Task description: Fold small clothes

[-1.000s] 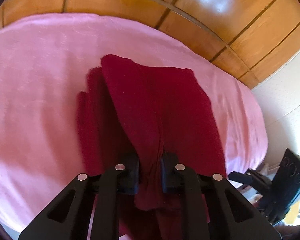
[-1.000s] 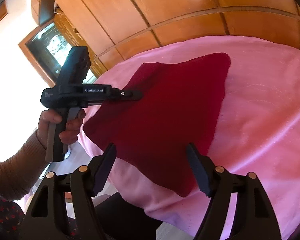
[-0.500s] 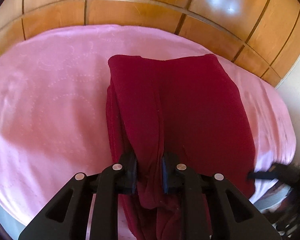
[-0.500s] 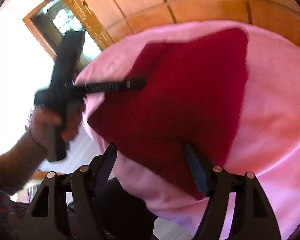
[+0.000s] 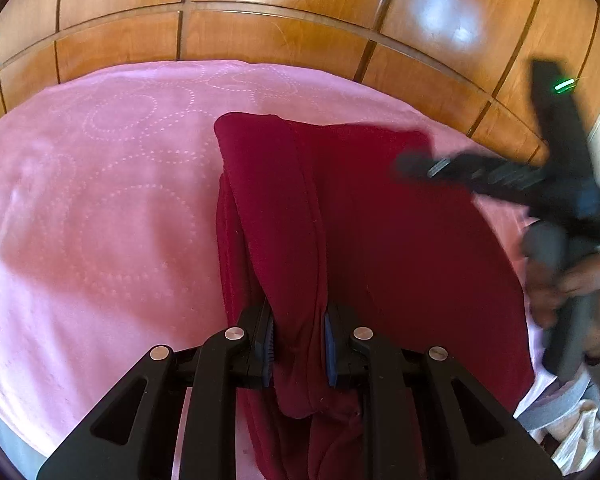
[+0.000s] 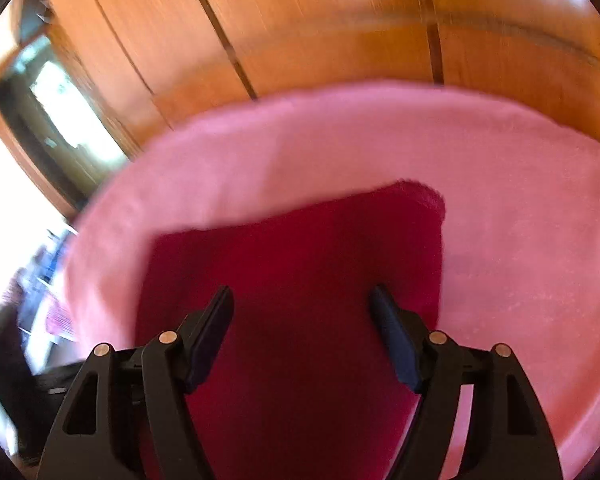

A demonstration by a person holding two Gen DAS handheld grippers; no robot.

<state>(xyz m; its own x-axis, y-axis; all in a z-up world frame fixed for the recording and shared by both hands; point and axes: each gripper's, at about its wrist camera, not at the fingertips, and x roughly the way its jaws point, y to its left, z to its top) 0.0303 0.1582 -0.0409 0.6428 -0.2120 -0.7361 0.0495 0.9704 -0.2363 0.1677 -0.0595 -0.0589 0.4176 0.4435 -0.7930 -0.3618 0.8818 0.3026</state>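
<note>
A dark red garment lies partly folded on a pink cloth-covered surface. My left gripper is shut on a bunched fold of the garment at its near edge and holds that fold up. My right gripper is open and empty, hovering low over the garment. It also shows in the left wrist view, blurred, above the garment's right part, held by a hand.
Wooden panelled cupboards stand behind the surface. A window or glass door is at the left in the right wrist view. Light cloth and grey items lie off the surface's right edge.
My right gripper has swung in over the garment and now faces the cupboards; the left gripper is out of its view. My left gripper still holds the fold and has turned slightly.
</note>
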